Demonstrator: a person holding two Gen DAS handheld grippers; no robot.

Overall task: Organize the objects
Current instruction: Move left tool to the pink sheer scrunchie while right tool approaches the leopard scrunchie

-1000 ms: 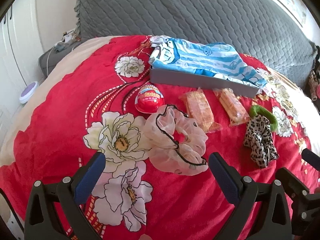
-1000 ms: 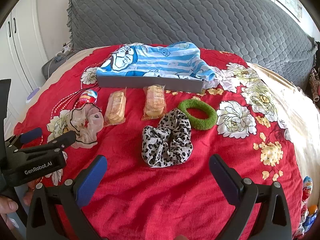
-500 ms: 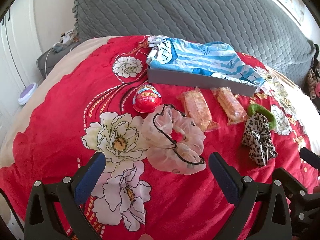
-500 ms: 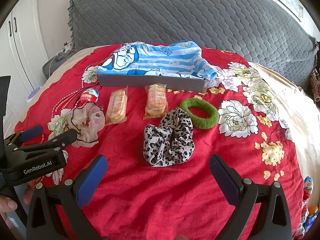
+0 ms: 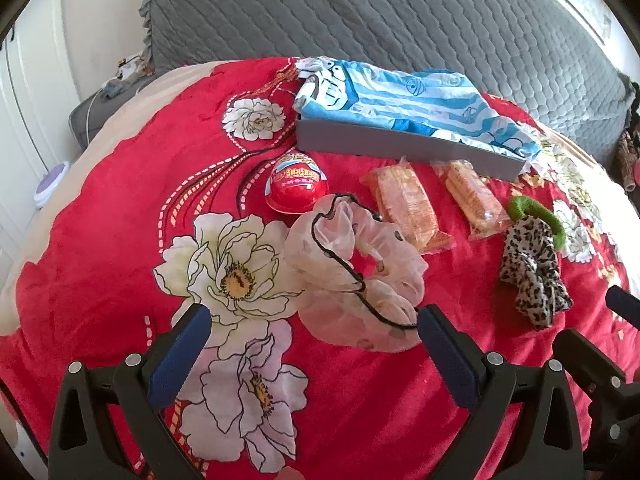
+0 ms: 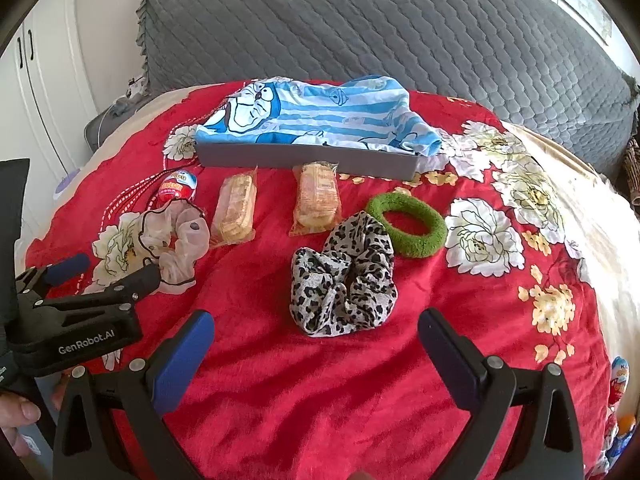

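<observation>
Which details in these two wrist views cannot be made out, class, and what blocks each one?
- Inside of the grey box: both views; hidden by the blue striped cloth draped over it.
- Part of the green hair band: left wrist view; the leopard scrunchie covers it.
- Toy egg at the bed's edge: right wrist view; cut off by the picture's rim.
- Print on the red egg: both views; too small to read.

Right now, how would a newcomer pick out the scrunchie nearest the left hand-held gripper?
On the red floral bedspread, in front of the grey tray, a red egg-shaped toy lies left of two snack packets. Just in front of it sits the sheer pink scrunchie, pale and black-edged, unlike the leopard-print scrunchie.
</observation>
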